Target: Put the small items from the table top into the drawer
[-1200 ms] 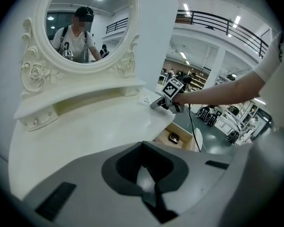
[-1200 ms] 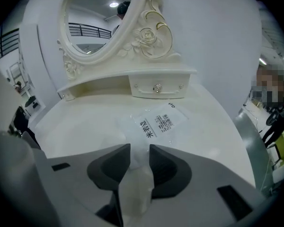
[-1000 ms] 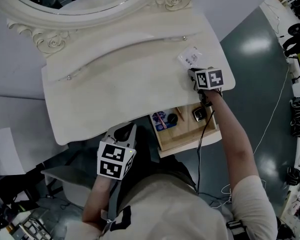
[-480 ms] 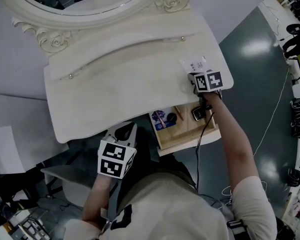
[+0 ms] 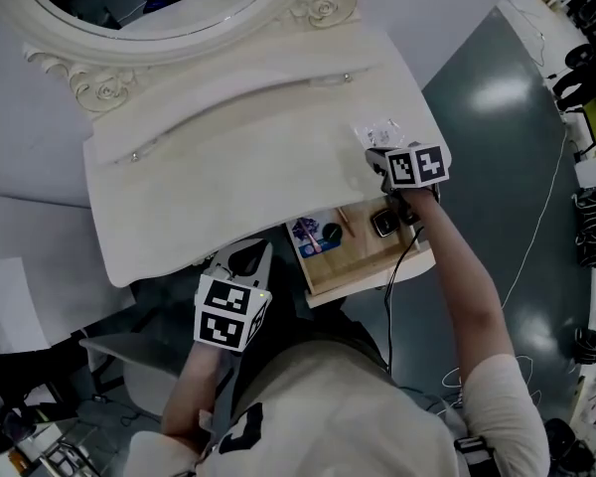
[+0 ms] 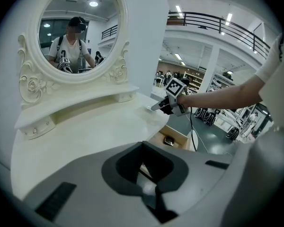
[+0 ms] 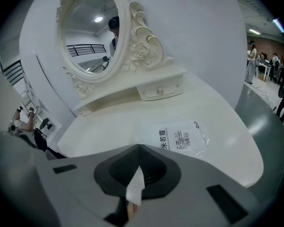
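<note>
Right gripper [image 5: 374, 156], arm stretched over the table [image 5: 228, 157], pinches a packet [image 7: 180, 137]; left gripper [image 5: 243, 258], jaws together, hangs at its front edge.

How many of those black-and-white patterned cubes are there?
2. The left cube is in front of the table; the right cube is at its right corner, beside the open drawer.

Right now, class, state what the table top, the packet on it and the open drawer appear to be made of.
Table top: likely painted wood, cream, soft sheen. Packet: clear plastic film, glinting creases, printed label. Drawer: seemingly bare pale wood, matt, tan.
</note>
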Demonstrator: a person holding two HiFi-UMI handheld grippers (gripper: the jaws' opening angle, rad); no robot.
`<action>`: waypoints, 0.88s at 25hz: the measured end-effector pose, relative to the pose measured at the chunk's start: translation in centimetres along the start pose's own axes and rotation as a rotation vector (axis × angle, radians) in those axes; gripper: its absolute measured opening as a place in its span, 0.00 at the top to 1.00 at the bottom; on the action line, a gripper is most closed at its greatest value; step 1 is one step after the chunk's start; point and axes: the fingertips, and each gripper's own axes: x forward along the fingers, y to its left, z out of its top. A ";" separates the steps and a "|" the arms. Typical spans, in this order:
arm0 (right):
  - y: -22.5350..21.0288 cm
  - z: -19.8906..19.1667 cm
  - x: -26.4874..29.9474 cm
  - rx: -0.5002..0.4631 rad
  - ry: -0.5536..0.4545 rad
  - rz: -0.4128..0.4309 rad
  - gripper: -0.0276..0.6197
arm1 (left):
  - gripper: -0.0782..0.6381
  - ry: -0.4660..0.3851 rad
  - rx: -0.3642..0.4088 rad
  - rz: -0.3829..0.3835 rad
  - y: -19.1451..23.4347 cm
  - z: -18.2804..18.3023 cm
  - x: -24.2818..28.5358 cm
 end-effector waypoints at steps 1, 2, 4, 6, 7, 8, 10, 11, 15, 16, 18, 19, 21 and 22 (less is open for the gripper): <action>0.3 -0.1 -0.4 0.001 -0.003 0.008 0.91 | 0.82 -0.001 0.003 -0.001 -0.3 0.1 0.0; 0.6 -0.3 -0.9 0.002 -0.007 0.016 0.91 | 0.82 -0.003 0.006 -0.001 -0.6 0.1 0.0; 1.0 -0.4 -1.7 0.001 -0.020 0.030 0.91 | 0.82 -0.013 0.015 0.001 -1.0 0.5 0.1; 1.2 -0.5 -2.5 -0.005 -0.029 0.038 0.91 | 0.82 -0.023 0.020 0.009 -1.1 0.9 0.4; 1.3 -0.6 -2.8 -0.007 -0.030 0.042 0.91 | 0.82 -0.026 0.020 0.015 -1.1 1.0 0.4; 1.5 -0.9 -3.1 -0.007 -0.031 0.048 0.91 | 0.82 -0.029 0.018 0.020 -1.2 1.0 0.3; 1.8 -1.3 -3.7 -0.009 -0.029 0.055 0.91 | 0.82 -0.036 0.011 0.027 -1.5 1.0 0.0; 2.0 -1.5 -4.0 -0.012 -0.028 0.059 0.91 | 0.82 -0.040 0.009 0.031 -1.6 1.0 -0.2; 2.8 -2.2 -4.7 -0.023 -0.030 0.078 0.91 | 0.82 -0.052 0.008 0.049 -2.3 0.7 -1.1; 3.0 -2.3 -4.9 -0.026 -0.031 0.083 0.91 | 0.82 -0.054 0.008 0.053 -2.5 0.5 -1.2; 3.6 -2.3 -5.1 -0.033 -0.035 0.094 0.91 | 0.82 -0.058 0.007 0.063 -2.6 0.4 -1.7; 3.8 -2.3 -5.3 -0.039 -0.037 0.099 0.91 | 0.82 -0.061 0.007 0.069 -2.7 0.3 -1.9; 4.2 -2.4 -5.6 -0.051 -0.040 0.107 0.91 | 0.82 -0.070 0.006 0.080 -3.0 0.1 -2.3; 4.3 -2.5 -5.7 -0.056 -0.041 0.110 0.91 | 0.82 -0.073 0.004 0.084 -3.2 0.0 -2.4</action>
